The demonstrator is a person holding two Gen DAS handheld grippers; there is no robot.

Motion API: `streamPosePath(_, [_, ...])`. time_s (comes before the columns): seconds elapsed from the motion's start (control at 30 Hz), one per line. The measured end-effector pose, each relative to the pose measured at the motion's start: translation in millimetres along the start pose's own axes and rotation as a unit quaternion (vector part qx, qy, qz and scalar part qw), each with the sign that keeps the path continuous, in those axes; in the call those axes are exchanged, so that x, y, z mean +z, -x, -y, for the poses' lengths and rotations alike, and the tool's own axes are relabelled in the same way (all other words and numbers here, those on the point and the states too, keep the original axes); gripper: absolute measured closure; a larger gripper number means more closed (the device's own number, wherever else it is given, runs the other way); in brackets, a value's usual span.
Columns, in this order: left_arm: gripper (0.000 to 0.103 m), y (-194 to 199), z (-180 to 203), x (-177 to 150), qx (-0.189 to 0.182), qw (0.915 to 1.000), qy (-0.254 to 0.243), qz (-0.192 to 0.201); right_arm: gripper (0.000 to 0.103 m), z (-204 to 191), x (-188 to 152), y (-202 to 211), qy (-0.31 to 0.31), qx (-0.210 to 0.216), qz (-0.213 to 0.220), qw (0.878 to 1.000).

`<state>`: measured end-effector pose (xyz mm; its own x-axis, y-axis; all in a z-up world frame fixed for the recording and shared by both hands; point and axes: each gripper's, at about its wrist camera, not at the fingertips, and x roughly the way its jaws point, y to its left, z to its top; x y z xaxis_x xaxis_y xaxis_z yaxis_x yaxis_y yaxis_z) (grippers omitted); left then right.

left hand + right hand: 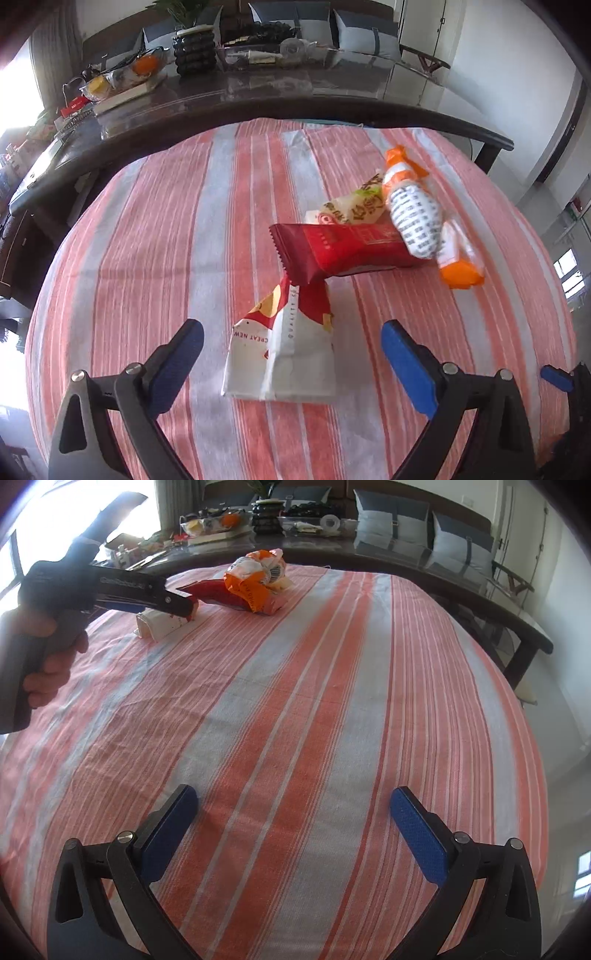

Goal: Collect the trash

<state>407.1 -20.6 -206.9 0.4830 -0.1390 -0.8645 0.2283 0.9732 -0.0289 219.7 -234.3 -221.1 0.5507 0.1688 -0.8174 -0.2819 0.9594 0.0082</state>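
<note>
Striped cloth covers the tabletop (155,236), where only the left wrist view shows the white wrapper (282,354) reading "CREAT NEW" between the left gripper's (291,347) wide-apart fingers beside the red wrapper (340,251), while the right view shows the right gripper (293,816) fingers apart over bare cloth.

Striped cloth (155,229) carries 4 snack wrappers (343,247) piled together.

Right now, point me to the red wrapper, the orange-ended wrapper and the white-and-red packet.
red wrapper (340,251), left wrist view, middle of its face
orange-ended wrapper (415,218), left wrist view, printed white belly
white-and-red packet (291,354), left wrist view, white lower panel
</note>
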Motion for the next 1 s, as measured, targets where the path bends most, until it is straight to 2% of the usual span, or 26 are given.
streamPosePath(0.07, [0.043,-1.5,-0.9,-4.9,-0.004,1.0,0.001,0.007,0.0,0.1,0.0,0.1,0.0,0.0,0.0,1.0])
streamPosePath(0.1, [0.057,0.6,-1.8,-7.8,-0.003,0.9999,0.004,0.01,0.0,0.1,0.0,0.0,0.0,0.0,0.0,1.0])
streamPosePath(0.2, [0.063,21.7,-2.1,-26.4,-0.012,0.9993,0.013,0.034,0.0,0.1,0.0,0.0,0.0,0.0,0.0,1.0])
streamPosePath(0.4, [0.062,70.5,14.7,-93.4,-0.015,0.9986,0.023,0.045,0.0,0.2,0.1,0.1,0.0,0.0,0.0,1.0])
streamPosePath(0.57, [0.047,83.2,35.8,-137.5,0.019,0.9977,0.014,0.064,0.0,0.3,-0.1,0.6,0.001,0.0,0.0,1.0])
streamPosePath(0.6, [0.041,81.1,38.1,-140.4,0.028,0.9974,0.016,0.064,0.0,0.2,0.0,0.1,0.001,0.0,0.0,1.0])
streamPosePath(0.63, [0.03,77.0,39.1,-141.7,0.033,0.9975,0.018,0.06,0.0,0.2,0.0,0.1,0.001,0.0,0.0,1.0])
streamPosePath(0.7, [0.023,70.3,38.3,-143.0,0.036,0.9972,0.026,0.059,0.0,0.3,-0.1,0.4,0.001,0.0,0.0,1.0])
streamPosePath(1.0, [0.018,65.5,36.1,-139.0,0.036,0.9974,0.028,0.057,0.0,0.3,-0.1,0.1,0.001,0.0,0.0,1.0])
